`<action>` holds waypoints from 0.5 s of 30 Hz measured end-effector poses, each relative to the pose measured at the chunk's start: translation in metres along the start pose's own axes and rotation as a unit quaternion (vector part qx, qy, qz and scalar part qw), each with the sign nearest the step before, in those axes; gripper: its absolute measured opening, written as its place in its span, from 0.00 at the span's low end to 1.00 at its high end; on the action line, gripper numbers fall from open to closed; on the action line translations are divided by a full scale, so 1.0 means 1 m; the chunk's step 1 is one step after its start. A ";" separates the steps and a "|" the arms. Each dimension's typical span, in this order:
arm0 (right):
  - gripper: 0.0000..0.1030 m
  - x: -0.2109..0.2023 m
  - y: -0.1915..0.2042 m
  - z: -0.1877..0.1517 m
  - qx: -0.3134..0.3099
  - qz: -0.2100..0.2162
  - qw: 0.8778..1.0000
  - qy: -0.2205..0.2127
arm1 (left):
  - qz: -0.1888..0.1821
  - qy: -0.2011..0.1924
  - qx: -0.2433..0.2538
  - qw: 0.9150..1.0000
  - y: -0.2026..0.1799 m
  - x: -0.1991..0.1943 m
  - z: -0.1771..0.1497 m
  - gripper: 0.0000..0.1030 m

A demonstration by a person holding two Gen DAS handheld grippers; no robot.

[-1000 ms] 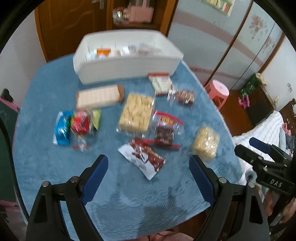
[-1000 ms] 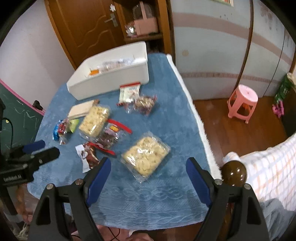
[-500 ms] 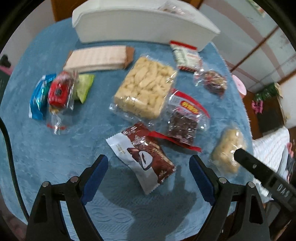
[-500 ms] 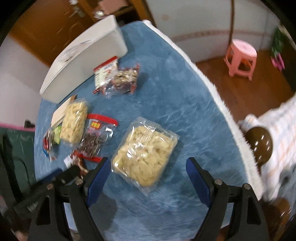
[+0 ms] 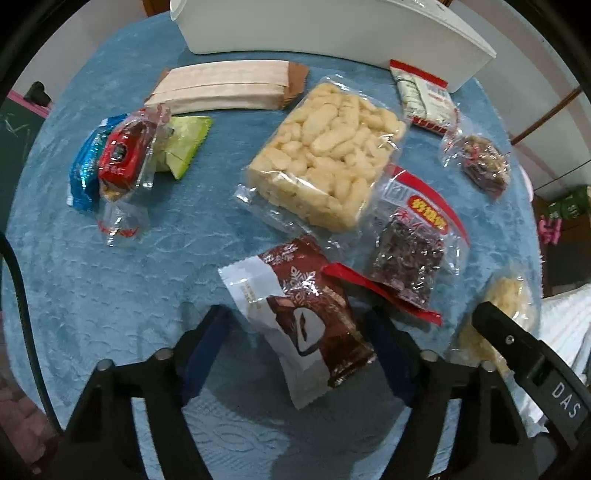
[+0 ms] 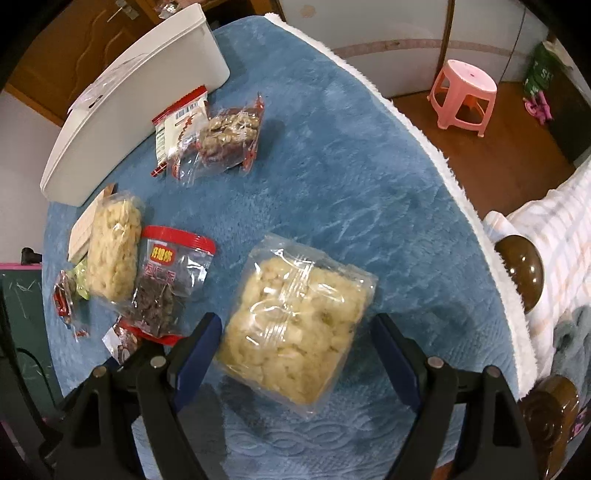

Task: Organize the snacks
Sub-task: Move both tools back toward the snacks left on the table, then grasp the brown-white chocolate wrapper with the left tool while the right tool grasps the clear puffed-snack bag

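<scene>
Snacks lie scattered on our blue-covered counter [image 6: 351, 177]. Our left gripper [image 5: 299, 347], fingers just narrowed but not touching, straddles a brown-and-white packet [image 5: 306, 321]; our right gripper [image 6: 295, 350], also closing, brackets a clear puff bag [image 6: 295, 325] without gripping. Farther off sits the white bin [image 5: 332, 29].

A home bedroom: wooden door [image 6: 92, 48], pink plastic stool [image 6: 463, 98], checked bedding [image 6: 554, 236] beside a blue-covered table [image 6: 351, 166].
</scene>
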State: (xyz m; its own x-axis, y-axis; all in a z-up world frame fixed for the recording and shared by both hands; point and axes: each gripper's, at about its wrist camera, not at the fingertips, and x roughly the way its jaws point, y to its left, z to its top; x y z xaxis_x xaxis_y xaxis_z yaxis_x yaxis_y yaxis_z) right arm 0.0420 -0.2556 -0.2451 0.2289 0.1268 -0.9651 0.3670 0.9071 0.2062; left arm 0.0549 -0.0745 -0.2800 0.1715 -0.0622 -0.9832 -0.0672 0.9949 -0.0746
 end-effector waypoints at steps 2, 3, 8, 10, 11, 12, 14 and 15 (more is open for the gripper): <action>0.67 -0.002 0.000 -0.002 -0.006 0.008 1.000 -0.001 | 0.007 0.000 0.005 1.000 -0.001 -0.002 0.000 0.54; 0.66 -0.003 0.000 -0.002 -0.009 0.011 1.000 -0.001 | 0.004 0.001 0.006 1.000 0.000 -0.002 0.001 0.50; 0.61 -0.008 0.000 -0.004 -0.016 0.018 1.000 -0.001 | -0.031 0.016 0.005 0.999 0.014 -0.015 0.004 0.37; 0.61 -0.011 0.000 -0.007 -0.021 0.024 1.000 0.001 | -0.038 0.019 0.015 0.999 0.023 -0.022 -0.001 0.36; 0.61 -0.014 0.002 -0.009 -0.024 0.027 0.999 0.000 | -0.038 0.018 0.023 0.999 0.026 -0.026 -0.003 0.36; 0.61 -0.016 0.003 -0.010 -0.028 0.029 0.999 -0.002 | -0.039 0.015 0.032 0.999 0.029 -0.033 -0.005 0.36; 0.61 -0.026 0.010 -0.013 -0.042 0.034 0.999 -0.009 | -0.039 0.009 0.045 0.998 0.033 -0.043 -0.009 0.36; 0.61 -0.030 0.013 -0.014 -0.046 0.037 0.998 -0.012 | -0.038 0.003 0.055 0.998 0.035 -0.052 -0.009 0.35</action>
State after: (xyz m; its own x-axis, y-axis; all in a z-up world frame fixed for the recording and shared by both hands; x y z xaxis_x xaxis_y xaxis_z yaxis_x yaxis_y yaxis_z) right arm 0.0272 -0.2420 -0.2155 0.2739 0.1865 -0.9435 0.2636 0.9289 0.2601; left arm 0.0350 -0.0371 -0.2328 0.1660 -0.1378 -0.9764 0.0532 0.9900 -0.1307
